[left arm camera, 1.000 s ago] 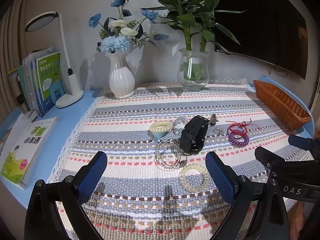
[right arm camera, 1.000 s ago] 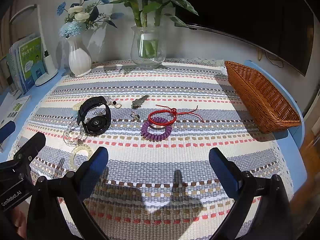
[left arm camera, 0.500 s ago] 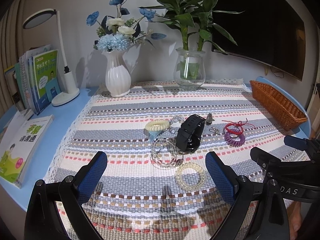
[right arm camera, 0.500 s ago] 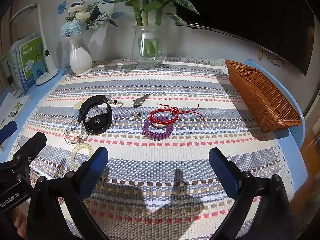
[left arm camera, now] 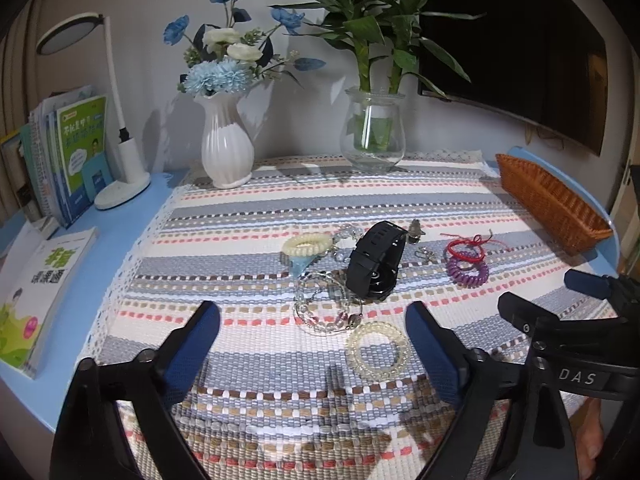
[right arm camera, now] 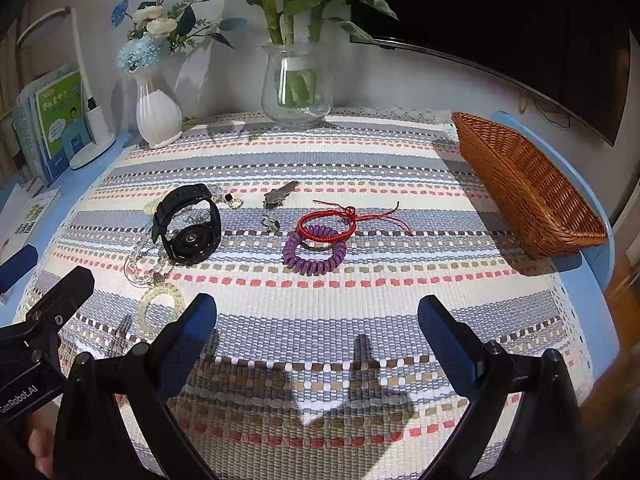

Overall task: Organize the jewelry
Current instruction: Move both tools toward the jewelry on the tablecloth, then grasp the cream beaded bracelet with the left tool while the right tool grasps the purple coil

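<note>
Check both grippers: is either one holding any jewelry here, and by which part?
Nothing is held. The left gripper and right gripper both stand open over the cloth; the watch and bracelets lie untouched.

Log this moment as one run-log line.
stage: before first pick | left gripper: open, jaws just closing slightly, empty | right gripper: open, empty | black watch, bracelets: on striped cloth | wicker basket: nothing visible inside

White vase [left arm camera: 227,148] of blue and white flowers [left arm camera: 224,60] stands at the back of the striped cloth [left arm camera: 280,196]. Right of the vase, a glass vase [left arm camera: 374,136] with green stalks. Left of it, a desk lamp [left arm camera: 120,184], then upright books [left arm camera: 66,156]; a book [left arm camera: 36,292] lies flat nearer. A dark screen [left arm camera: 516,40] hangs far right.
</note>
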`<state>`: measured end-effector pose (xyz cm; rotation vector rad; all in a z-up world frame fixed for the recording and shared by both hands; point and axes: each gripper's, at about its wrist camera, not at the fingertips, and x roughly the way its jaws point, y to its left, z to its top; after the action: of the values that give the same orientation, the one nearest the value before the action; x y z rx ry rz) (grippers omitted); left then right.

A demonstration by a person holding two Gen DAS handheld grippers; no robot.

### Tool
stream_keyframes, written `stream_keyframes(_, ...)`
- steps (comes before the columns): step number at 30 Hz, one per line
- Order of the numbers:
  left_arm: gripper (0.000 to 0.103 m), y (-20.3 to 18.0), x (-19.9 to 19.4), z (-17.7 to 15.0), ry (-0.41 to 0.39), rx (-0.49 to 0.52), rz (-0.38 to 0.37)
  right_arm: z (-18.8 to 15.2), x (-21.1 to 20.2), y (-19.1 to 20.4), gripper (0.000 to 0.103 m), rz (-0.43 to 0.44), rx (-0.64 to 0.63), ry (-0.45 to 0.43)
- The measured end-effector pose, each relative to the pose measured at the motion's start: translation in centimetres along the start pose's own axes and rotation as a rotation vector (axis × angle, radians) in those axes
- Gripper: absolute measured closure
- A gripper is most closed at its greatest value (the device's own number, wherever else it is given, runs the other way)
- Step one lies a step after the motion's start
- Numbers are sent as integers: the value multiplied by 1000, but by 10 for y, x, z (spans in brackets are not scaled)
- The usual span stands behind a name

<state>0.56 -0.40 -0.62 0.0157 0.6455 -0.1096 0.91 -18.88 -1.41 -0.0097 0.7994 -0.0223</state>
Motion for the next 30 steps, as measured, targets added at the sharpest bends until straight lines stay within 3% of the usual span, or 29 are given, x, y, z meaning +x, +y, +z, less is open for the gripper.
stream_keyframes(5,15,8,4,4,13,23,-19,0,4,-3,2,7,5,9)
stream_keyframes(10,15,39,17,22,51,2,-123,0,2,-15,2,-1,24,-2)
stream_keyframes(11,24,42,23,26,60,4,-126,1,2,-18,2,-5,28,-4)
stream_keyframes(12,40,47,31,31,86,10,-137,1,3,-21,2,-9,31,-5)
stream_keyframes(14,55,54,49,42,126,-1,-177,2,4,-26,2,-17,34,-6)
stream_keyframes(20,55,67,113,70,271,-37,-286,6,8,-40,14,-33,36,-9)
stream_keyframes(24,55,61,146,77,337,-12,-292,12,13,-47,15,-6,45,-1)
stream_keyframes(30,55,53,172,67,386,44,-325,16,34,-57,43,75,88,73)
